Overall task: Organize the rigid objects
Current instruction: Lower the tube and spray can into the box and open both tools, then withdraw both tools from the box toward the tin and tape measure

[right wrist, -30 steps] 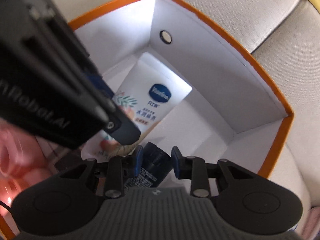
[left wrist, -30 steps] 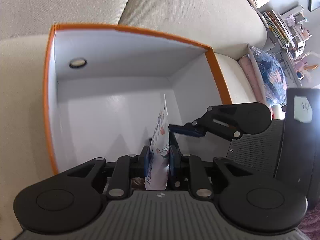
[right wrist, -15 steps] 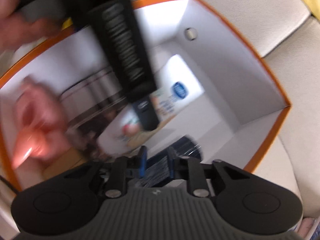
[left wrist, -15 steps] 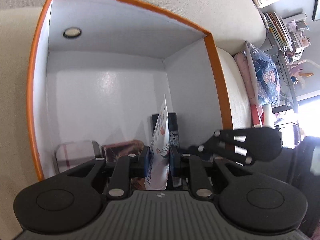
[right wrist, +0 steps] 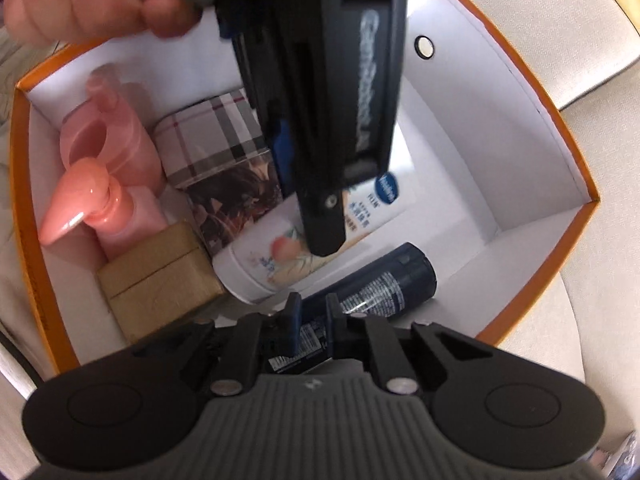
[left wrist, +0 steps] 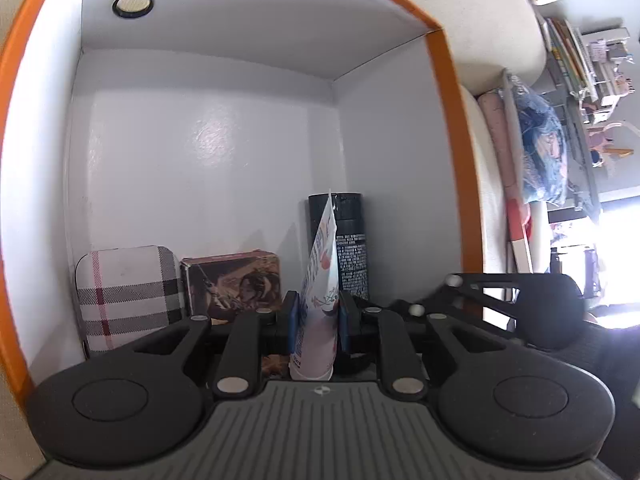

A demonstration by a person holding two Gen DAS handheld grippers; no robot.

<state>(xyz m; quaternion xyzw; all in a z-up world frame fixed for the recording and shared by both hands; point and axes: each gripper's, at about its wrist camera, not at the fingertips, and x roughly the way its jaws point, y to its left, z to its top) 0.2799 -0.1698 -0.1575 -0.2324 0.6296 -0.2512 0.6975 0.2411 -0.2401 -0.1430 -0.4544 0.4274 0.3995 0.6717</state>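
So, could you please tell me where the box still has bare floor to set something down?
The bare floor lies beyond the dark bottle, toward the wall with the round magnet. The opposite end is crowded: pink pump bottle, plaid tin, picture box and brown box.

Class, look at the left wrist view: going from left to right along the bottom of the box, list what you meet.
Plaid tin → illustrated box → white tube held in the left gripper → dark bottle.
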